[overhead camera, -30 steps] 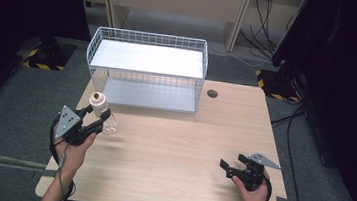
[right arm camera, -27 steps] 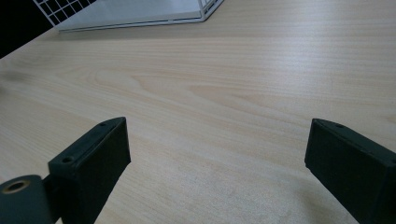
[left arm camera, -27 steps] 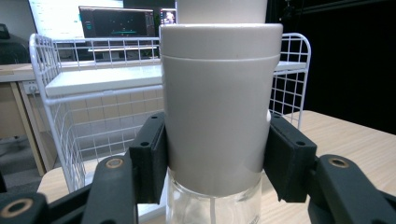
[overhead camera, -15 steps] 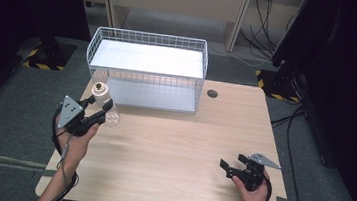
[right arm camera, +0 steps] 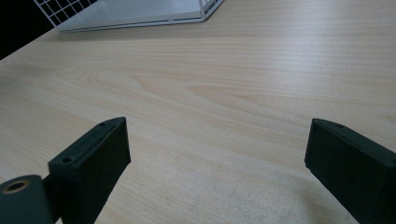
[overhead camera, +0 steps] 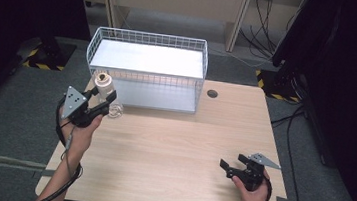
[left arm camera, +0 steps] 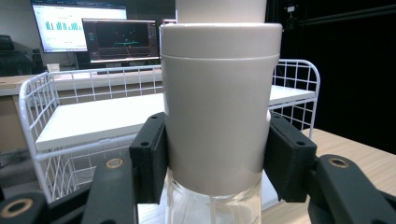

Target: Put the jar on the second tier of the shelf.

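The white wire basket point(overhead camera: 146, 62) sits right behind the bottle point(overhead camera: 104, 91), which stands upright in the left gripper point(overhead camera: 106, 104) with its jaws clamped on the white cap, while the right gripper point(overhead camera: 225, 166) hangs open and empty over the table point(overhead camera: 171, 150), well apart.

The bottle point(left arm camera: 219, 116) has a matt off-white plastic cap, smooth with a faint seam near its top, over a clear glossy body point(left arm camera: 212, 207) that looks like glass or clear plastic, can't tell which. The left hand-held gripper point(left arm camera: 212, 158) is matt black plastic, its pads point(left arm camera: 149, 158) slightly grainy, with small brassy metal inserts. The wire basket point(overhead camera: 147, 57) is white-coated metal with a smooth white bottom panel. The table point(right arm camera: 224, 93) is pale wood-grain, smooth with a soft sheen. The right hand-held gripper point(right arm camera: 219, 168) has the same matt black plastic.
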The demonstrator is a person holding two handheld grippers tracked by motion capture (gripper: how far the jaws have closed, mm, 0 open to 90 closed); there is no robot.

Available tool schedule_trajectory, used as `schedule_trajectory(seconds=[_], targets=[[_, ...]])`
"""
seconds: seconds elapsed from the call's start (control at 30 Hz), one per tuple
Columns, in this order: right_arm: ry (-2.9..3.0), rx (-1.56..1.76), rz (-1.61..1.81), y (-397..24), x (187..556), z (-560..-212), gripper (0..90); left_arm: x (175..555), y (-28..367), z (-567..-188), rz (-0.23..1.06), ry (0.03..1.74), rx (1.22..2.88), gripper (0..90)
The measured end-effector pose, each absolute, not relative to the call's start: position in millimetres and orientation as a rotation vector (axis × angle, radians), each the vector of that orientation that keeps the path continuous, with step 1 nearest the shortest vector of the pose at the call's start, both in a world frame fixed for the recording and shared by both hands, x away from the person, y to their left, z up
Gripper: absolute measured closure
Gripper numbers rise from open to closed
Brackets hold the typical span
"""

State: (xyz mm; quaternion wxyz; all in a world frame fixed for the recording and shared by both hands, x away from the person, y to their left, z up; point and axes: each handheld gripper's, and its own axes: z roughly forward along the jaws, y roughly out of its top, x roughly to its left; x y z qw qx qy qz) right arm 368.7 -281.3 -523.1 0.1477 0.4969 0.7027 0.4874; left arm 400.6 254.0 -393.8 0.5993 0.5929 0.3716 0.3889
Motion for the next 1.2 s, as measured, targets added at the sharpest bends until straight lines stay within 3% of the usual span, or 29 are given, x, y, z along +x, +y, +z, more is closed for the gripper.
schedule_trajectory(seconds=[1.2], targets=[[2.027, 1.428, 1.402, -281, 369, -523, 7.1, 438, 247, -345, 0.948, 0.873, 1.335, 45.9]])
